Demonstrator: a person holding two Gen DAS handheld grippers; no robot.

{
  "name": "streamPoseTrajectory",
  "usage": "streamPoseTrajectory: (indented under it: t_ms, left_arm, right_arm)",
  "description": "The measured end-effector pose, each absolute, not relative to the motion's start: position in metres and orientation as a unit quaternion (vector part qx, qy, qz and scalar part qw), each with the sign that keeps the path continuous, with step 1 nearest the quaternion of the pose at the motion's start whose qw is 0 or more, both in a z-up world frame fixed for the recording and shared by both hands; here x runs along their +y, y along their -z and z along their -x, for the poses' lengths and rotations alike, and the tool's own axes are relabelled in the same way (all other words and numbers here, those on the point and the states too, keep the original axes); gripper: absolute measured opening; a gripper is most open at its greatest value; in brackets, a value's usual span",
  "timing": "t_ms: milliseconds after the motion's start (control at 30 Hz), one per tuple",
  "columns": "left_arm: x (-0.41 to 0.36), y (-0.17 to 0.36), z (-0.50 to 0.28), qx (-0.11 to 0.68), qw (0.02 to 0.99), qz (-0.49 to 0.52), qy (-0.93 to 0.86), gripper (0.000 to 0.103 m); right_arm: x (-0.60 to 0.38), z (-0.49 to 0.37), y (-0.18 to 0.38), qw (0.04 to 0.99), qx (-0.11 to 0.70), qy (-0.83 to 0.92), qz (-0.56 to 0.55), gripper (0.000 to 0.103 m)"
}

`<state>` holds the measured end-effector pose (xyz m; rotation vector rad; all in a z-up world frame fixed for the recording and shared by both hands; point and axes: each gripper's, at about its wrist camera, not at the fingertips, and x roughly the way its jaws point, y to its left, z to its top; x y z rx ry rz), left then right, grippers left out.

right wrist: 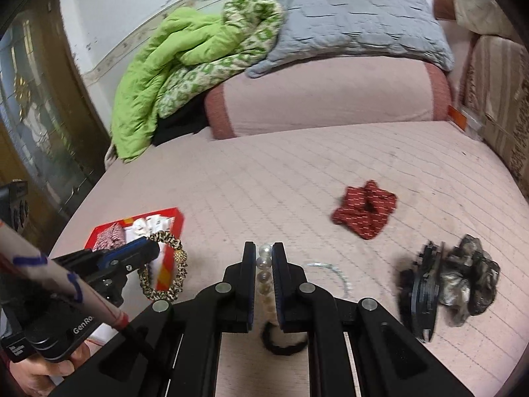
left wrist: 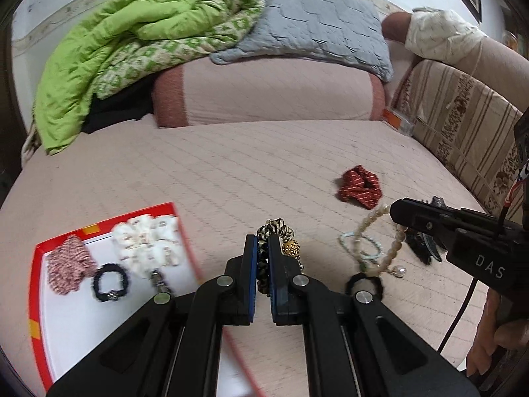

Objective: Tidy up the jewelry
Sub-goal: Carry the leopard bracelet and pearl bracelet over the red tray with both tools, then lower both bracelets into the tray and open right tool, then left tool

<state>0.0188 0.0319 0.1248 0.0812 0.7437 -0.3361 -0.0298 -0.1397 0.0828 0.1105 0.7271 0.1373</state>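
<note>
My left gripper (left wrist: 263,248) is shut on a leopard-print hair tie with a gold bead (left wrist: 276,231) and holds it above the bed, right of the red-rimmed white tray (left wrist: 36,284). It also shows in the right wrist view (right wrist: 165,266). My right gripper (right wrist: 264,258) is shut on a pearl bracelet (right wrist: 264,264), which hangs lifted in the left wrist view (left wrist: 373,228). The tray holds a pink-white scrunchie (left wrist: 67,264), a white scrunchie (left wrist: 145,241), a black hair tie (left wrist: 110,281) and a small clip (left wrist: 158,281).
On the pink bed lie a red scrunchie (right wrist: 365,208), a pale beaded bracelet (right wrist: 334,273), a black hair tie (right wrist: 284,344), a black claw clip (right wrist: 423,294) and a grey-brown scrunchie (right wrist: 469,278). A green quilt (left wrist: 125,53) and grey pillow (left wrist: 317,23) lie behind.
</note>
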Motion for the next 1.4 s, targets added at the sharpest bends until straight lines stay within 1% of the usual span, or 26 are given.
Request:
streamPoseTrajectory:
  t_ms: [400,600,733,867,1100,1233,1400]
  left_arm:
    - [0.134,-0.126,-0.009,0.359,0.927,-0.001,0.108,0.006]
    - [0.193,-0.112,0.000,0.365,0.928,0.017,0.066,0.006]
    - [0.233,-0.100,0.000,0.379,0.923,0.055,0.037,0.006]
    - [0.251,-0.097,0.001,0.376,0.924,0.064,0.026,0.006]
    - [0.271,-0.079,-0.005,0.397,0.913,0.089,0.010,0.006]
    - [0.272,-0.070,-0.015,0.410,0.908,0.087,0.004,0.006]
    - [0.273,-0.062,-0.024,0.425,0.901,0.088,-0.002,0.006]
  right_arm:
    - [-0.056,0.014,-0.075,0.921,0.366,-0.131,-0.021,0.010]
    - [-0.006,0.015,-0.068,0.913,0.371,-0.172,-0.002,0.010]
    - [0.022,0.018,-0.061,0.903,0.378,-0.204,0.002,0.010]
    - [0.052,0.021,-0.055,0.893,0.382,-0.239,0.003,0.010]
    - [0.097,0.016,-0.032,0.864,0.408,-0.294,-0.019,0.010]
    - [0.111,0.005,-0.017,0.857,0.422,-0.295,-0.016,0.010]
    - [0.107,-0.015,0.001,0.855,0.442,-0.270,-0.021,0.010]
